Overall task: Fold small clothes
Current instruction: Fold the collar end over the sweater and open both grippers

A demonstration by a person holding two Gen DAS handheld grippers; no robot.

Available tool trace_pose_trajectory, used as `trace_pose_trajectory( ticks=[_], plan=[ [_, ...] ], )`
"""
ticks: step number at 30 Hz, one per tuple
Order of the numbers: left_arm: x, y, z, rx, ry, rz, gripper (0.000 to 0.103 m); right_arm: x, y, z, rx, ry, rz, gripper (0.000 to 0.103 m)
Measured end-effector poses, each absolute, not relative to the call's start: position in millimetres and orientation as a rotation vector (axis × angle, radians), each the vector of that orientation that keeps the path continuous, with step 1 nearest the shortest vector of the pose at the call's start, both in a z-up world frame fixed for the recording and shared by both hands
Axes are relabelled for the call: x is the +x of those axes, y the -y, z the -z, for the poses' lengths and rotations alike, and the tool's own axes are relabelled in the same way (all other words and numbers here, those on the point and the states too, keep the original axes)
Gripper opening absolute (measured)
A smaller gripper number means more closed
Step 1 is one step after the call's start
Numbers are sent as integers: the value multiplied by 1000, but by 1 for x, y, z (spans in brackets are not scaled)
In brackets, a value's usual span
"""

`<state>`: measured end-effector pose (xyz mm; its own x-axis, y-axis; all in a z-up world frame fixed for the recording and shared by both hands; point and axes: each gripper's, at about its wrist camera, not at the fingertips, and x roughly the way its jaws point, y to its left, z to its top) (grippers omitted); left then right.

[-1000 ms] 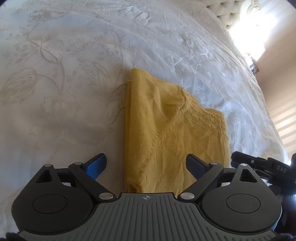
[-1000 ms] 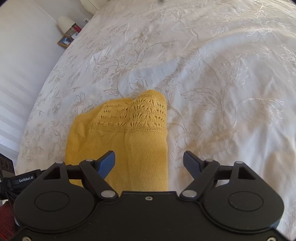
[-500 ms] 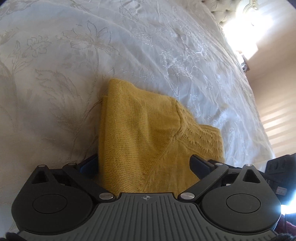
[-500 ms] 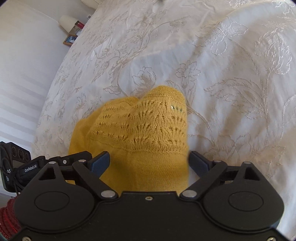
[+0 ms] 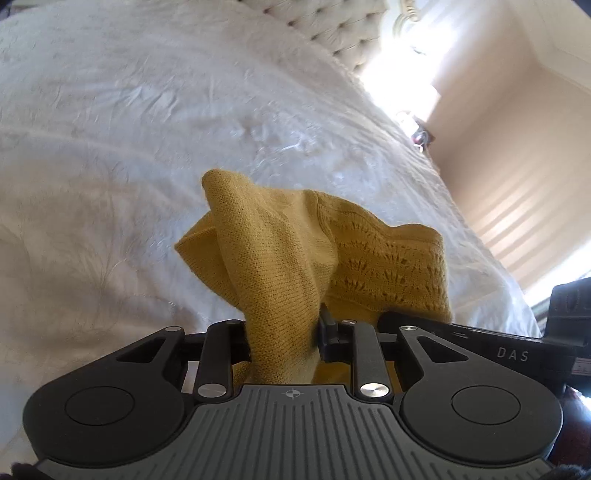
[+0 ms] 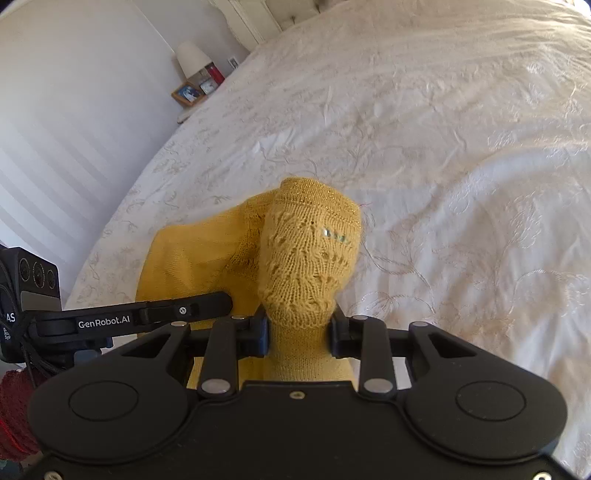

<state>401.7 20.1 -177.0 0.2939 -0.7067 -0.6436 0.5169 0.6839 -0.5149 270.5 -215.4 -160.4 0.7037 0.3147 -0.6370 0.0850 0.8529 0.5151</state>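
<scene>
Two grippers, both clamping the same yellow knit garment (image 5: pixel 280 258) above a white embroidered bedspread (image 5: pixel 110 147).

Left gripper (image 5: pixel 282 332): jaws closing, pads pressed on a bunched plain-knit fold of the garment, cloth squeezed between them. From the grip the fabric rises toward 12 o'clock and peaks in a soft point. Lace-pattern panel of the same garment hangs off toward 2 o'clock. Right gripper's arm, marked "DAS", enters the left wrist view at 4 o'clock, just beside the lace panel.

Right gripper (image 6: pixel 299 332): jaws closing, pads pinching the lacy openwork part of the garment (image 6: pixel 310 258). Cloth stands up from the grip as a rounded hump toward 12 o'clock, with a glittery band along its top edge and a few small shiny beads at about 1 o'clock on the hump. Plain yellow part spreads to 10 o'clock, behind the left gripper's finger marked "GenRobot.AI", which comes in from 9 o'clock.

Garment appears lifted at the gripped edge, far part drooping toward the bed; whether it touches the bedspread I cannot tell.

Bedspread is blurred in both views. Tufted headboard (image 5: pixel 332 33) at 1 o'clock in the left view. Lamp (image 6: pixel 190 59) and picture frames (image 6: pixel 186 94) on a bedside stand at 11 o'clock in the right view. Dark red knit sleeve (image 6: pixel 14 413) at 8 o'clock, right view.
</scene>
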Motion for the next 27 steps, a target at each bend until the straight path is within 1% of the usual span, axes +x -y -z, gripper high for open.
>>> trace_pose_trajectory(
  ticks=[6,12,16,17,18,19,20,22,24,26,27],
  plan=[
    [345,-20,125,-169,-878,914,25,213,208,112,539,-700,-108,40],
    [293,-23,108,-180,-940,987,25,166,202,90,559,-728,-107,40],
    [276,-21,121,-152,-975,1008,27,149,203,98,546,-770,-86,41],
    [275,-18,131,-124,-971,988,30,147,204,105,502,-784,-51,42],
    [276,-13,142,-73,-965,956,34,150,207,115,459,-807,-2,47],
    [277,-9,154,-8,-969,920,41,151,210,129,401,-837,92,55],
    [279,-5,168,55,-979,882,42,154,214,142,342,-862,185,58],
    [285,-4,190,128,-1043,820,42,160,219,163,251,-928,292,59],
    [290,-12,201,108,-1101,772,43,156,221,170,278,-932,309,59],
    [287,-23,201,84,-1102,761,49,148,219,171,329,-920,290,60],
    [284,-26,200,92,-1098,767,51,144,215,173,342,-921,276,64]
  ],
)
